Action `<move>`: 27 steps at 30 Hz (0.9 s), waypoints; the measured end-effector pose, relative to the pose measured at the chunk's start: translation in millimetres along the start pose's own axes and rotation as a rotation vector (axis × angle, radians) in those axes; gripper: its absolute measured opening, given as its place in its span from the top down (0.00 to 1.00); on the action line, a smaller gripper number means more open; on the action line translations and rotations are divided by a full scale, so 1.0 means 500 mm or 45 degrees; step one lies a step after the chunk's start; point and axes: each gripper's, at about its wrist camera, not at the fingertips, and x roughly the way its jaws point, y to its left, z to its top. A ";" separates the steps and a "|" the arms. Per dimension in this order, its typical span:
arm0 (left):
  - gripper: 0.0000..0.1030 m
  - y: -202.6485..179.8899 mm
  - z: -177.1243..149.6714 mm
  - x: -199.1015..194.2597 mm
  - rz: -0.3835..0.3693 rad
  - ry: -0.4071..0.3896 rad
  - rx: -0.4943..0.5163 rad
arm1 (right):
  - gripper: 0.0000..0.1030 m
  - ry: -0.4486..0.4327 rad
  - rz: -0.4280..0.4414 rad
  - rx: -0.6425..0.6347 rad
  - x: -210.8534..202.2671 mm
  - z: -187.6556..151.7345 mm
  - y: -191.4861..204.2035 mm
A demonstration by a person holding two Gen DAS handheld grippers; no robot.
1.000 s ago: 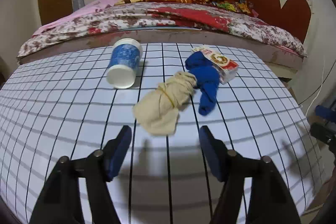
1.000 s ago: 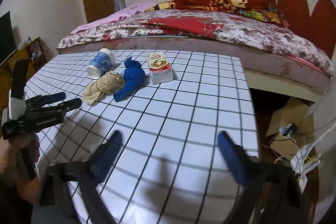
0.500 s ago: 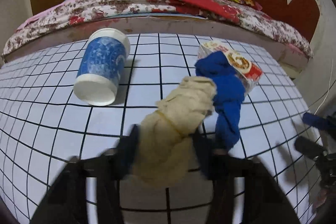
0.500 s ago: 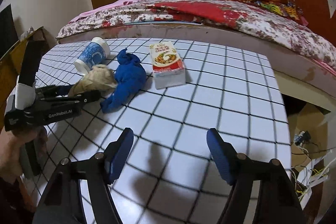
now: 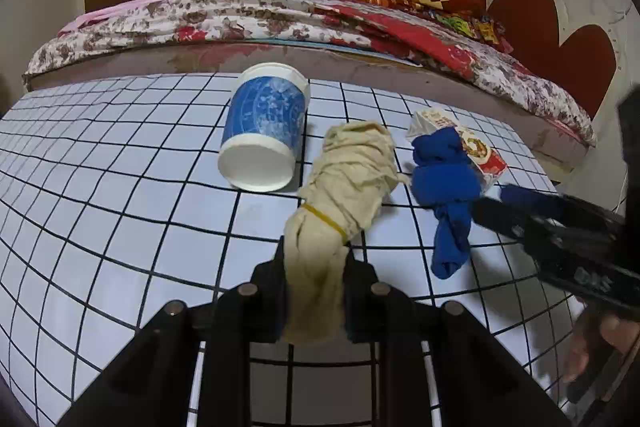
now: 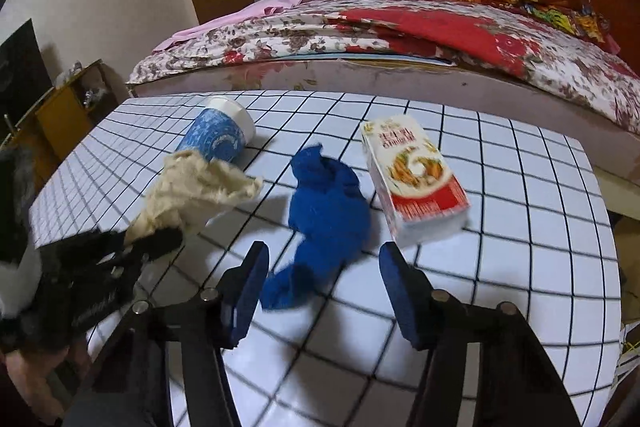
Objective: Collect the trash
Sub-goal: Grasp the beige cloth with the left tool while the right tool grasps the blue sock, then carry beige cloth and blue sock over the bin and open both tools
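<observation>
Left hand-held gripper (image 5: 314, 291) clamping beige cloth (image 5: 344, 183), right hand-held gripper (image 6: 324, 291) spread

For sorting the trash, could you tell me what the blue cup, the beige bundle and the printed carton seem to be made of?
Blue cup: probably paper, matte, with a rolled white rim.
Beige bundle: soft wrinkled cloth, tied with a yellow rubber band, held in the left gripper.
Printed carton: likely coated paperboard, slightly glossy, with sharp folded edges.
</observation>
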 end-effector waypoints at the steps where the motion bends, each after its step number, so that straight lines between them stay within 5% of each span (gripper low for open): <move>1: 0.78 -0.001 0.001 0.000 -0.002 -0.002 -0.002 | 0.42 0.010 -0.002 0.003 0.009 0.004 0.002; 7: 0.78 0.006 0.003 0.002 -0.019 0.000 -0.025 | 0.44 0.063 -0.059 -0.023 0.059 0.021 0.011; 9: 0.78 0.008 0.000 0.006 -0.013 0.006 -0.025 | 0.58 0.065 -0.068 -0.025 0.062 0.021 0.009; 14: 0.78 0.009 -0.010 0.011 -0.008 0.016 -0.026 | 0.71 0.061 -0.041 -0.059 0.048 0.013 0.015; 27: 0.78 -0.035 -0.033 -0.021 -0.053 -0.011 0.020 | 0.73 -0.082 -0.099 -0.068 -0.077 -0.029 0.018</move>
